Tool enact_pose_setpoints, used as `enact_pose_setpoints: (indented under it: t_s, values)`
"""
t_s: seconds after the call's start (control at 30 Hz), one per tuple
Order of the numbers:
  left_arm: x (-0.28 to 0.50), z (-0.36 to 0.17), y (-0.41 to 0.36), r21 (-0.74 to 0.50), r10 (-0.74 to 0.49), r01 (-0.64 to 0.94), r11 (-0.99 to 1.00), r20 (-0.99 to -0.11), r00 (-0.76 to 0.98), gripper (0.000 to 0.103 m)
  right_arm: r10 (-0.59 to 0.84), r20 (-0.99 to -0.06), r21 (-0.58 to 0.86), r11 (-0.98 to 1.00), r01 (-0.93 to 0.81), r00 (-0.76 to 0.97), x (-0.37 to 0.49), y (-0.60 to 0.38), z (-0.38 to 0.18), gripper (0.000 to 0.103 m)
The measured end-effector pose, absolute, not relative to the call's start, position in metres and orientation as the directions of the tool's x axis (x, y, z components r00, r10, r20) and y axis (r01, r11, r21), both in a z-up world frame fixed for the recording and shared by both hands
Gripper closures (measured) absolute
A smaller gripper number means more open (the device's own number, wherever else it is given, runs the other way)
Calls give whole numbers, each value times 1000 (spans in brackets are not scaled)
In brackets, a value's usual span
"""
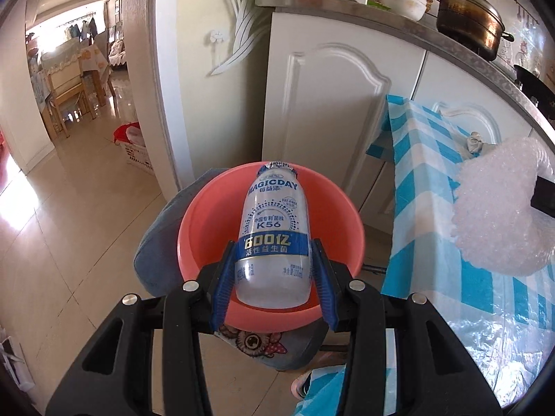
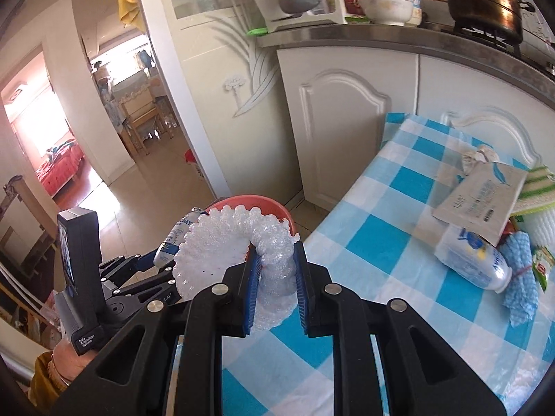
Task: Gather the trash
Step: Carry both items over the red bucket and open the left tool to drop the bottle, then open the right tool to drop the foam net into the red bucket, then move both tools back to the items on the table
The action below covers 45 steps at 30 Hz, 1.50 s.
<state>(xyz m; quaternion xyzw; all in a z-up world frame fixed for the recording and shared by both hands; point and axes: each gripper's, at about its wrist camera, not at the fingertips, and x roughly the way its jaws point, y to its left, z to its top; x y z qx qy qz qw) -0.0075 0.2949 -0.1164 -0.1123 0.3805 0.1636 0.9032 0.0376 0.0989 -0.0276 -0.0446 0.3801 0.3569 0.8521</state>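
Two grippers: left gripper [image 1: 274, 260] and right gripper [image 2: 276, 277], each with two blue pads. One small plastic bottle [image 1: 274, 239] in the left one, one sheet of bubble wrap [image 2: 239, 242] in the right. One pink basin [image 1: 204, 228], near the table's left end. One table with a blue-and-white checked cloth [image 2: 381, 235]. On its far right: one white bottle [image 2: 471, 260] lying down, one flat paper packet [image 2: 482, 197], one blue cloth [image 2: 520, 277], perhaps one green-striped rag [image 2: 536, 190], edges blurred. Two white cabinet doors [image 2: 347, 131]. On the counter, one dark pot [image 2: 485, 0] and at least two stacked bowls [image 2: 385, 3].
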Motion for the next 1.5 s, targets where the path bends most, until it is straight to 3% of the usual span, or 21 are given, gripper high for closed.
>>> enact_pose_setpoints:
  t_s: [0.53, 0.63, 0.67, 0.77, 0.83, 0.93, 1.13, 1.3, 1.5]
  values:
    - [21, -165, 306, -77, 194, -409, 909, -792, 579, 59, 541, -752, 163, 706, -689, 376, 86, 185, -82, 72]
    - [24, -166, 304, -75, 191, -405, 911, -794, 577, 59, 551, -752, 187, 703, -686, 360, 89, 185, -85, 32]
    - [25, -167, 305, -80, 188, -406, 910, -794, 578, 59, 563, -743, 201, 705, -681, 363, 90, 183, -84, 25]
    - [23, -166, 311, -95, 185, -417, 904, -791, 583, 52, 590, -716, 238, 709, -664, 374, 91, 175, -77, 21]
    - [19, -165, 315, -116, 179, -421, 900, -782, 597, 37, 603, -695, 254, 716, -650, 392, 92, 165, -71, 18]
    - [9, -159, 321, -157, 173, -424, 892, -748, 640, 24, 616, -657, 277, 734, -620, 435, 93, 143, -61, 14]
    - [-12, -146, 340, -320, 153, -466, 825, -667, 729, 13, 659, -594, 372, 734, -568, 461, 88, 96, -58, 10]
    - [-25, -127, 337, -381, 175, -468, 797, -596, 783, 12, 702, -507, 426, 709, -562, 501, 72, 61, -56, 7]
    - [-29, -100, 317, -410, 153, -429, 805, -555, 817, 12, 719, -365, 393, 695, -602, 591, 46, 22, -45, 5]
